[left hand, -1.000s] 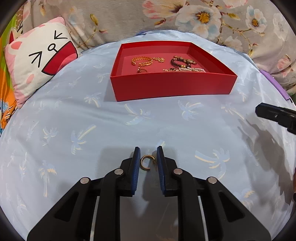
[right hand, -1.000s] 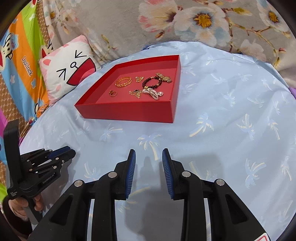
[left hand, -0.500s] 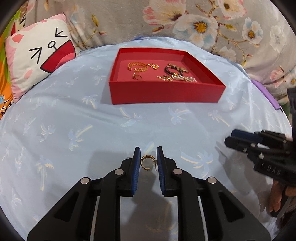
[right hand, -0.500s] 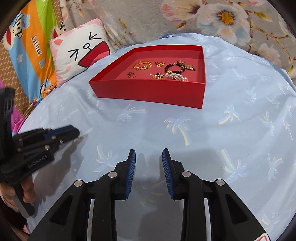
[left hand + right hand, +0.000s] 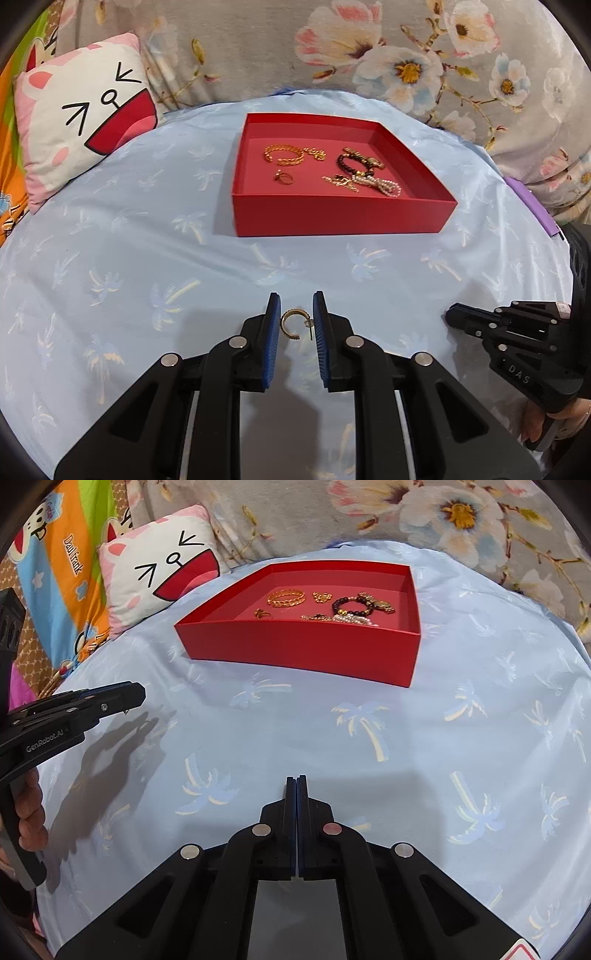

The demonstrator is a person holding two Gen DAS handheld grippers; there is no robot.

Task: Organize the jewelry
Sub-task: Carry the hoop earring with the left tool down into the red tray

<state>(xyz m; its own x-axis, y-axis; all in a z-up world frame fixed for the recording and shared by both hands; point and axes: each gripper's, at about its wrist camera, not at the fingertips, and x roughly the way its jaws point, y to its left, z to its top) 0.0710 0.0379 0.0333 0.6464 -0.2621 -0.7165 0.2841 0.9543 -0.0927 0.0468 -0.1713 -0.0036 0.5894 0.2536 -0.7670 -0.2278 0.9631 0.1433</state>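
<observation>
My left gripper (image 5: pixel 295 314) is shut on a small gold hoop earring (image 5: pixel 291 325), held between its blue pads above the blue bedsheet. The red tray (image 5: pixel 343 216) stands ahead of it and holds a gold chain bracelet (image 5: pixel 284 155), a gold ring (image 5: pixel 283 178), a dark bead bracelet (image 5: pixel 352 166), a pearl strand (image 5: pixel 384 184) and other small gold pieces. My right gripper (image 5: pixel 296 786) is shut and empty, low over the sheet in front of the tray (image 5: pixel 303 650). It also shows at the right of the left wrist view (image 5: pixel 452 316). The left gripper shows in the right wrist view (image 5: pixel 136 696).
A cat-face pillow (image 5: pixel 81 110) lies at the back left. A floral cloth (image 5: pixel 369 48) rises behind the tray. A colourful cartoon blanket (image 5: pixel 55 565) is at the far left. A purple item (image 5: pixel 532 206) lies at the right edge of the sheet.
My right gripper has closed from open to fully shut. The left gripper, still holding the earring, has drawn back slightly from the tray and turned left.
</observation>
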